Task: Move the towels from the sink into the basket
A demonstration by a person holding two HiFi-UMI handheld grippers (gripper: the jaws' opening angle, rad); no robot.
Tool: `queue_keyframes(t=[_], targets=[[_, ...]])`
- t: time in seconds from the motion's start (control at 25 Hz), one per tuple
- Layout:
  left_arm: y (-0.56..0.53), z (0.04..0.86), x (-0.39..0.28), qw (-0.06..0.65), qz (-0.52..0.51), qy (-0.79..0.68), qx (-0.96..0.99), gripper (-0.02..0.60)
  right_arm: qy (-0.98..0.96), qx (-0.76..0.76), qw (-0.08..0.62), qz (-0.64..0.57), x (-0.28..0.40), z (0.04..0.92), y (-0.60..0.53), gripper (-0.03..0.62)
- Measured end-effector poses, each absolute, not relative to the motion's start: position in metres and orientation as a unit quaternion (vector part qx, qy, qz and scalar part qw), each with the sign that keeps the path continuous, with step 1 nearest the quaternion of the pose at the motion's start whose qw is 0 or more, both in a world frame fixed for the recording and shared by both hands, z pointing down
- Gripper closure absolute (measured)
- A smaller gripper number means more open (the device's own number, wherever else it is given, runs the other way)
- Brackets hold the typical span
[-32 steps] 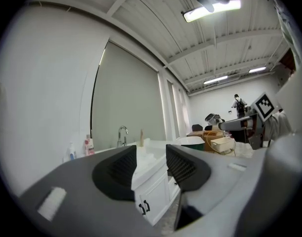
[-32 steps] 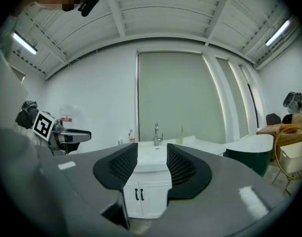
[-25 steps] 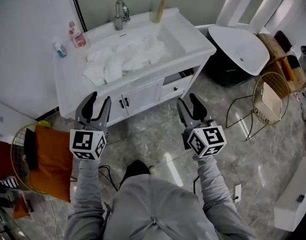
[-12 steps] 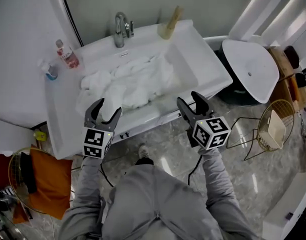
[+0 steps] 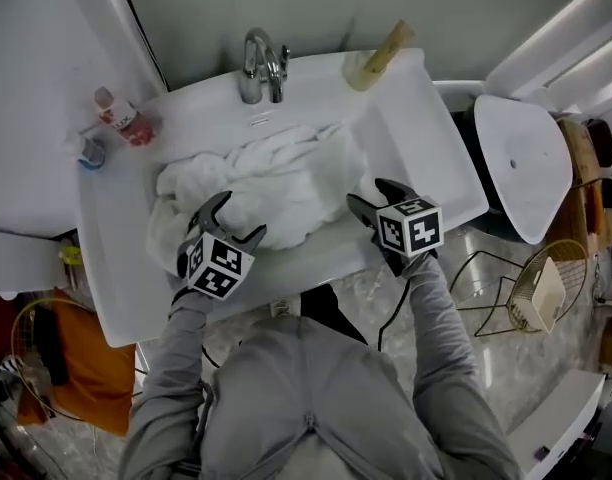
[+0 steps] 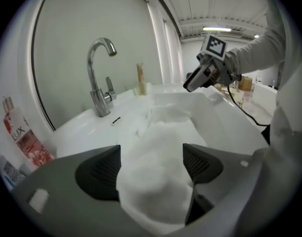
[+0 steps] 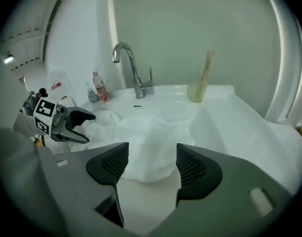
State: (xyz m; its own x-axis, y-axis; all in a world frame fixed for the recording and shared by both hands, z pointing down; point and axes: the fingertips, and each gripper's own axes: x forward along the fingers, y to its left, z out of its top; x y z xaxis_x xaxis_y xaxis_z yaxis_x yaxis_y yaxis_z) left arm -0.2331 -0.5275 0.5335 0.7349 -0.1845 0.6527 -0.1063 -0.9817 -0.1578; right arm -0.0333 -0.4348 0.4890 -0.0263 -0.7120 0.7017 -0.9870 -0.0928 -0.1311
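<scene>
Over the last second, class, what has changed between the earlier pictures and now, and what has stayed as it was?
The left gripper and the right gripper came forward and down to the sink. Their jaws have just been opening. The left one straddles the towels without pinching them. The right one faces them from the front rim, empty. The towels, the tap and the bottle stayed put.

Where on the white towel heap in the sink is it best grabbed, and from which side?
Probably pinch a raised fold at the near edge of the towels, coming down over the front rim of the sink. The cloth bunches into ridges there, while the faucet crowds the far side.
</scene>
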Motion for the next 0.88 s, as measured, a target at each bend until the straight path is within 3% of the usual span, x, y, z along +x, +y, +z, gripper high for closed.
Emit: queue_keyframes(t=[0.4, 0.68, 0.76, 0.88], targets=[[-0.558, 0.598, -0.229, -0.05, -0.452, 0.09, -0.886, 0.121, -0.6, 0.616, 0.279, 0.427, 0.028, 0.573, -0.496, 0.293], [-0.561, 0.612, -0.226, -0.101, -0.466, 0.091, -0.874, 0.124, -0.592, 0.553, 0.332, 0.482, 0.025, 0.628, -0.512, 0.272], [-0.56, 0.613, -0.226, -0.109, -0.467, 0.091, -0.873, 0.139, -0.595, 0.549, 0.341, 0.478, 0.021, 0.636, -0.52, 0.272], [-0.555, 0.615, -0.225, -0.116, -0.473, 0.084, -0.869, 0.235, -0.599, 0.542, 0.377, 0.454, 0.018, 0.644, -0.527, 0.273]])
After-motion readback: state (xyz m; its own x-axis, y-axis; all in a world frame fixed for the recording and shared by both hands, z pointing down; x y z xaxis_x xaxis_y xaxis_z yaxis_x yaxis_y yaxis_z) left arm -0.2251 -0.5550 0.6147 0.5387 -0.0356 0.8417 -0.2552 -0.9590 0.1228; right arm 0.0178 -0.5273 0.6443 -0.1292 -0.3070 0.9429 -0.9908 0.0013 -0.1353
